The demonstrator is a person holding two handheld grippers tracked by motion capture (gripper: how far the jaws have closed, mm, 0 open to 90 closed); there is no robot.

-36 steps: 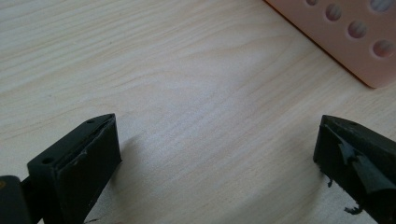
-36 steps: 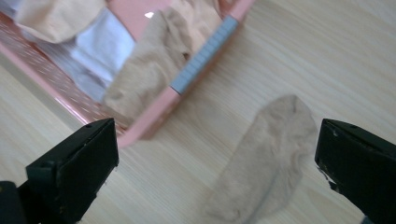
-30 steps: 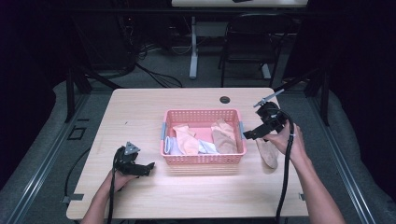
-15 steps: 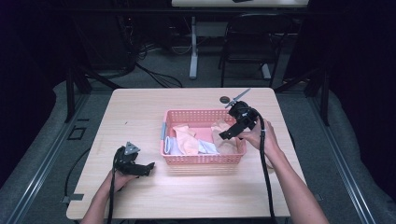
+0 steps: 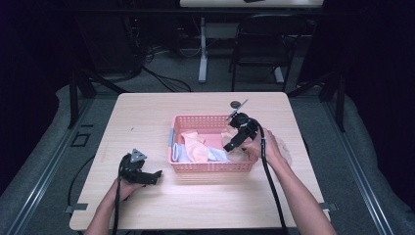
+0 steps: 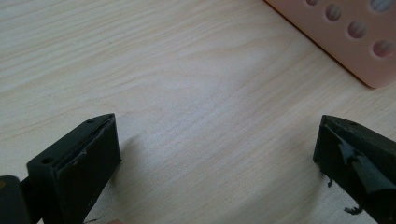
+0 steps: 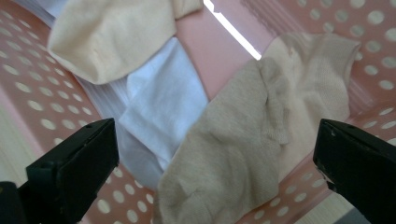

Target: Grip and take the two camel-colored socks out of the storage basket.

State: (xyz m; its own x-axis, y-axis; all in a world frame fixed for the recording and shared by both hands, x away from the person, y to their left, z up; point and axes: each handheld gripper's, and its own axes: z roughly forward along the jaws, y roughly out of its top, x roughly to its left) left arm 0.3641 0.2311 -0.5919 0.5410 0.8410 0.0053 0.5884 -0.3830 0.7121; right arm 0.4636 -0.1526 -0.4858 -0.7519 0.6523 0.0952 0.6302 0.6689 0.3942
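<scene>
A pink perforated basket (image 5: 195, 120) stands at the middle of the wooden table and holds several socks. My right gripper (image 5: 230, 145) hangs open over the basket's right half, just above a beige sock (image 7: 243, 140) that lies against the basket wall. A white sock (image 7: 163, 112) and a pale yellow sock (image 7: 107, 37) lie beside it. My left gripper (image 5: 155, 174) rests open on the table left of the basket, nothing between its jaws. The basket's corner (image 6: 364, 42) shows at the top right of the left gripper view.
Another beige sock (image 5: 286, 152) lies on the table right of the basket, partly under the person's right hand. A small dark round thing (image 5: 236, 104) sits near the table's far edge. A chair (image 5: 259, 54) and cables stand on the floor beyond.
My right gripper has moved left from beside the basket, over its right rim, and down toward the beige sock inside. The left gripper has stayed put.
</scene>
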